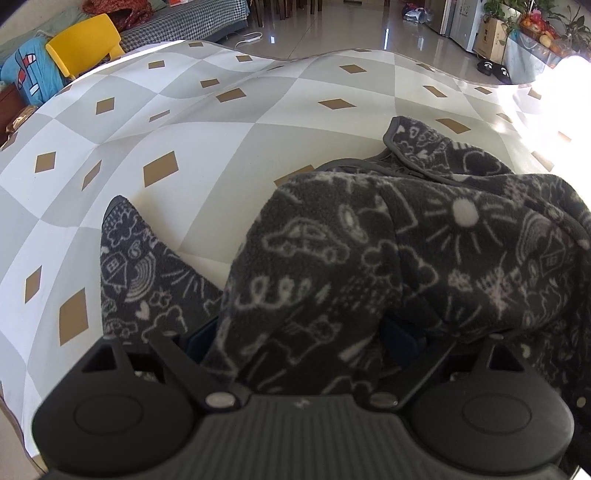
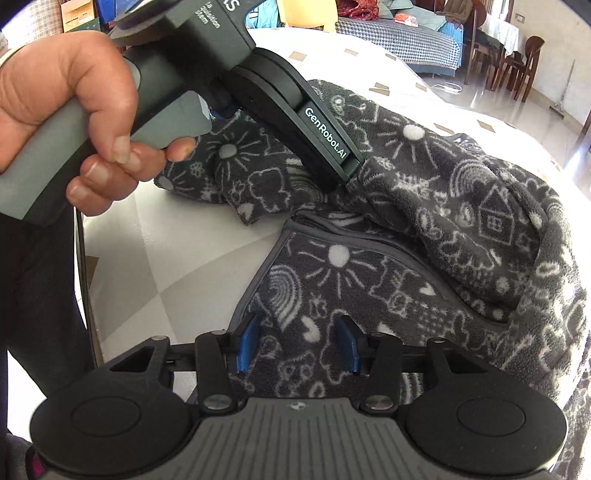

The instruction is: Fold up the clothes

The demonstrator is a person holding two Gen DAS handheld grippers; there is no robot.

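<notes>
Grey fleece garment, printed with white suns, houses and clouds, lies bunched on the checked surface, toward its near right part. One sleeve-like flap trails to the left; a bound edge crosses the near portion.

The left hand-held gripper points steeply down into the heap. Its jaws stand wide apart, and a thick fold of fleece is draped between and over them; whether the pads press on the cloth cannot be told, since the fold hides them. The person's hand grips its handle, seen in the right wrist view.

The right hand-held gripper hangs over the near panel of the garment. Its blue pads stand partly apart, with fleece visible in the gap beneath them and no cloth pinched between them.

Judged from the layout, both tools are positioned at neighbouring parts of the cloth so that a layer can be spread or turned over, and the fold is far from finished: the garment is still crumpled.

The bunched upper layer overlies the flat panel and is likely to get in the way of a clean grasp of a single layer. Beyond the surface stand a yellow chair, a couch with a houndstooth cover, wooden chairs and potted plants, all well apart from the work.
</notes>
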